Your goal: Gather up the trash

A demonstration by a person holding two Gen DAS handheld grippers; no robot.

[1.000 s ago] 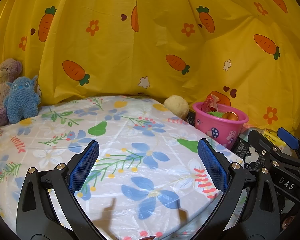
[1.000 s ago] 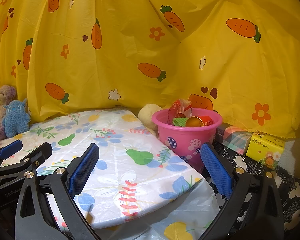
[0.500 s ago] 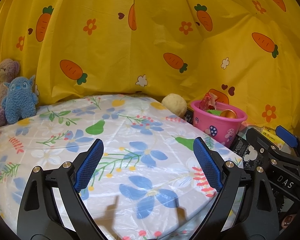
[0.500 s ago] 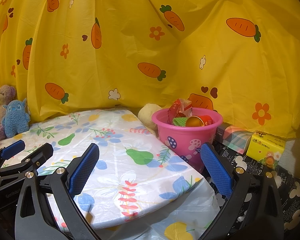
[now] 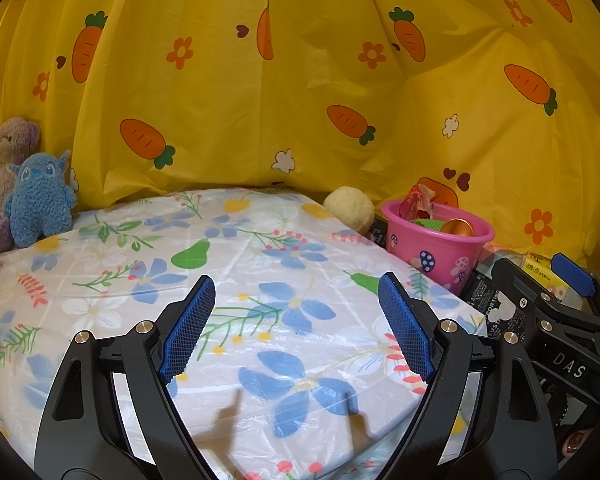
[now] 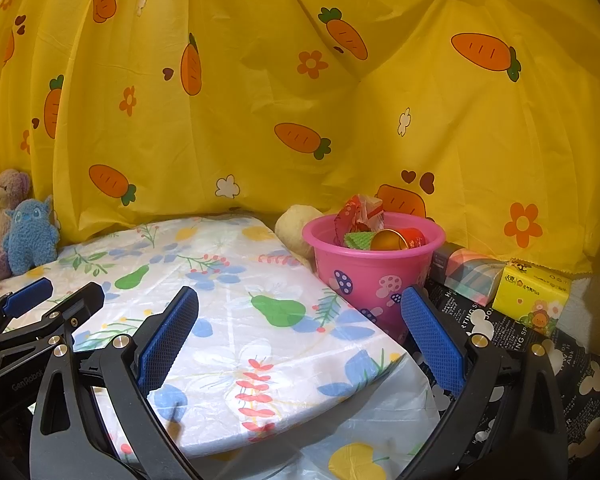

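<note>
A yellow carrot-print curtain (image 5: 300,92) hangs behind the table (image 5: 236,264), which is covered with a floral plastic cloth; the left gripper (image 5: 296,326) is held level and low over the table's near edge, pointing toward the far edge, its blue-padded fingers (image 5: 188,328) spread wide with nothing between them; the right gripper (image 6: 300,338) sits beside it at the table's near right corner, likewise level, its fingers (image 6: 430,340) released and bare; the pink bucket (image 6: 374,276) stands off the table's right edge on a black printed sheet (image 6: 500,332), touching or just beside that edge; the trash lies inside it: a crumpled red-and-white wrapper (image 6: 360,212), a green piece and a gold-and-red can (image 6: 398,238); a cream plush ball (image 5: 350,210) rests at the far right corner; a blue plush toy (image 5: 40,200) and a purple bear (image 5: 6,160) sit at the far left corner; a yellow tissue pack (image 6: 532,300) and a plaid box (image 6: 470,276) lie right of the bucket
</note>
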